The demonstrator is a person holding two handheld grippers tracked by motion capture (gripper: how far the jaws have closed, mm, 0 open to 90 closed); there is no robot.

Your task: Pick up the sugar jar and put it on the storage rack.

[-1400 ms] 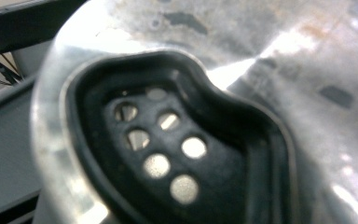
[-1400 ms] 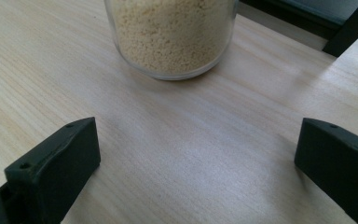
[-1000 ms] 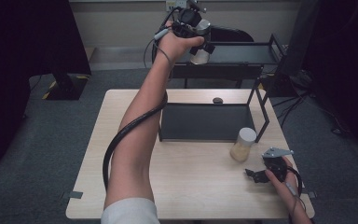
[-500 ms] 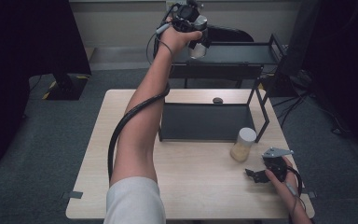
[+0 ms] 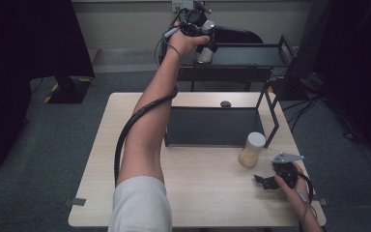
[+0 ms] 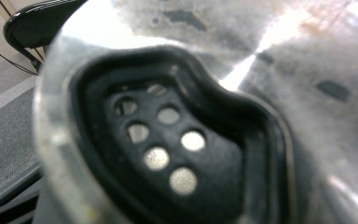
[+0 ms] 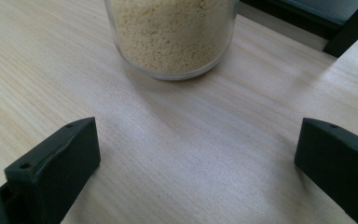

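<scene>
On shelf, perhaps steel shaker

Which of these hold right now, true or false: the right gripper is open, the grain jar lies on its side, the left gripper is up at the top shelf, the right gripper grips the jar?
1. The right gripper is open: true, its jaws stand wide apart.
2. The grain jar lies on its side: false, it stands upright on the table.
3. The left gripper is up at the top shelf: true.
4. The right gripper grips the jar: false, the jar stands apart, ahead of its jaws.
</scene>
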